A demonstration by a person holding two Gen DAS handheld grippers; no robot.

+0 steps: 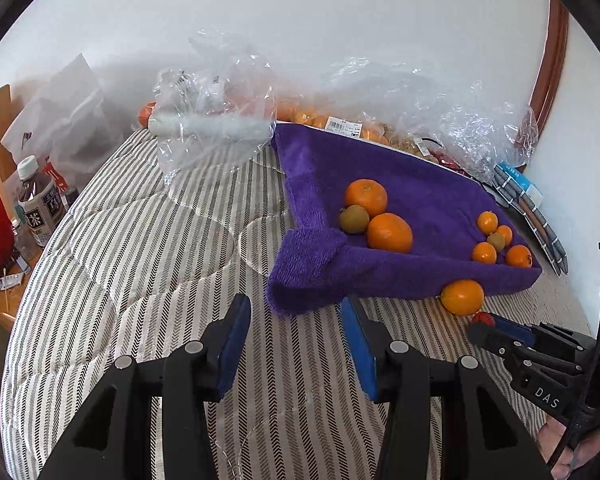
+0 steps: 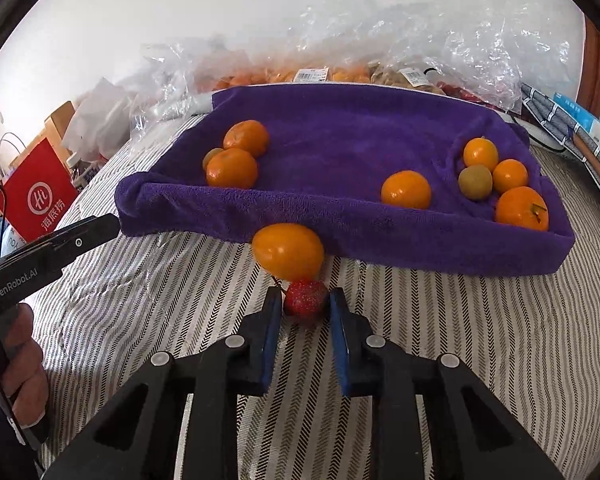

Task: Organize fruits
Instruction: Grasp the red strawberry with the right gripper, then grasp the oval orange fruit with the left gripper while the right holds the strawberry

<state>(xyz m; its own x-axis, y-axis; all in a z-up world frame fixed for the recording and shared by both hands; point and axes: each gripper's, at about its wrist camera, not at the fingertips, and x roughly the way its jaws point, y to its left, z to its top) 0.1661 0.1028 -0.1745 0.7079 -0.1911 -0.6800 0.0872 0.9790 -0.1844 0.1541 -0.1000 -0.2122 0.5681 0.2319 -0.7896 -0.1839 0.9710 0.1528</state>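
Two blue-padded fingers of the right gripper (image 2: 306, 308) sit against either side of a small red speckled round fruit (image 2: 305, 301), jaws narrow and clamped on it. The gripper points steeply down at the bed, its black frame filling the lower right-wrist view. The left gripper (image 1: 296, 320) has its jaws partly apart with nothing between them, over bare quilt just in front of the purple towel-lined tray (image 2: 380, 236). A hand (image 2: 18, 364) grips the left tool's black handle at the left edge of the right-wrist view.

Surface: a striped, quilted grey-and-cream bedcover (image 1: 140, 260). The red fruit rests on it, just in front of the tray's near wall and touching a smooth orange oval fruit (image 2: 288, 251), which lies against that wall.

Inside the tray: left end, two mandarins (image 2: 232, 168) with a small greenish-brown fruit (image 2: 211, 157) beside them; right end, a cluster of small oranges (image 2: 522, 209) around another greenish-brown fruit (image 2: 475, 182); one mandarin (image 2: 406, 189) alone between the groups.

Behind the tray: crumpled clear plastic bags (image 2: 440, 40) holding more fruit, against a white wall. Left of the tray: a red paper bag (image 2: 40, 196) and a tea bottle (image 1: 40, 204).
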